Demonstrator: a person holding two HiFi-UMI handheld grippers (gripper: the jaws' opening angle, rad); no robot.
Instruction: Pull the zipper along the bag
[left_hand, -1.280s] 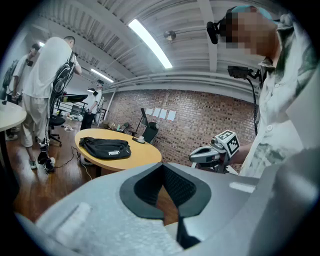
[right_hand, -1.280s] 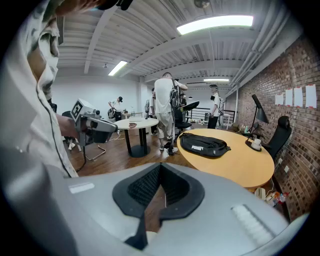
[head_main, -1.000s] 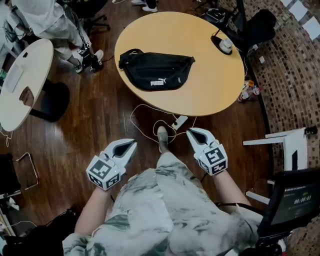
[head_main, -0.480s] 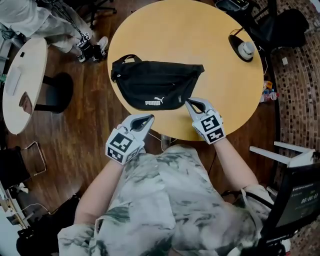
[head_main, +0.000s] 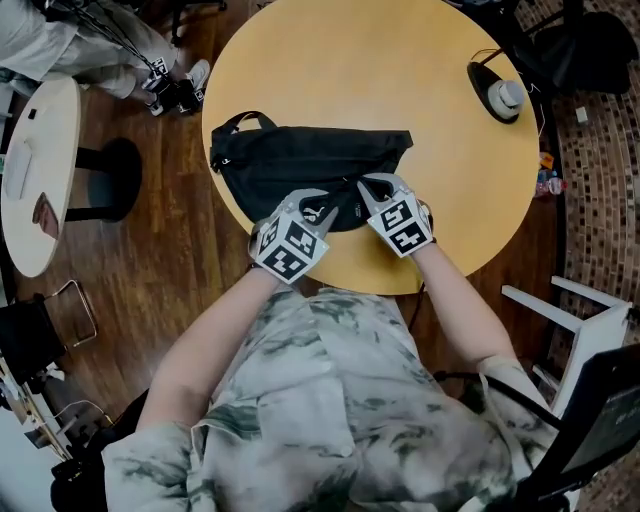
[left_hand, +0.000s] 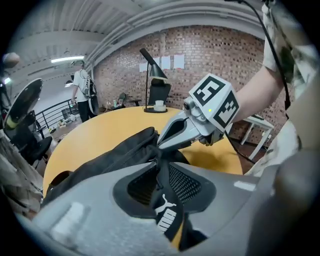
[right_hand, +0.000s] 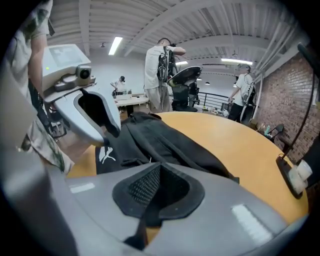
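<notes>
A black waist bag (head_main: 300, 160) with a white logo lies on the round yellow table (head_main: 450, 150), its strap loop at the left. My left gripper (head_main: 320, 202) is shut, its tips resting on the bag's near edge over the logo. My right gripper (head_main: 368, 186) is also shut, with its tips on the bag just to the right. In the left gripper view the shut jaws (left_hand: 161, 162) sit over the bag (left_hand: 115, 155), and the right gripper (left_hand: 162, 145) touches the fabric just ahead. The right gripper view shows the bag (right_hand: 160, 137) and the left gripper (right_hand: 112, 132). No zipper pull is discernible.
A black desk lamp base with a white object (head_main: 505, 97) stands at the table's far right. A smaller pale table (head_main: 40, 150) is to the left, with a person (head_main: 60, 40) beyond it. A white chair (head_main: 590, 320) is at the right.
Both grippers have travelled forward from above the floor to the table's near edge and now rest on the bag. The bag itself has not shifted.
</notes>
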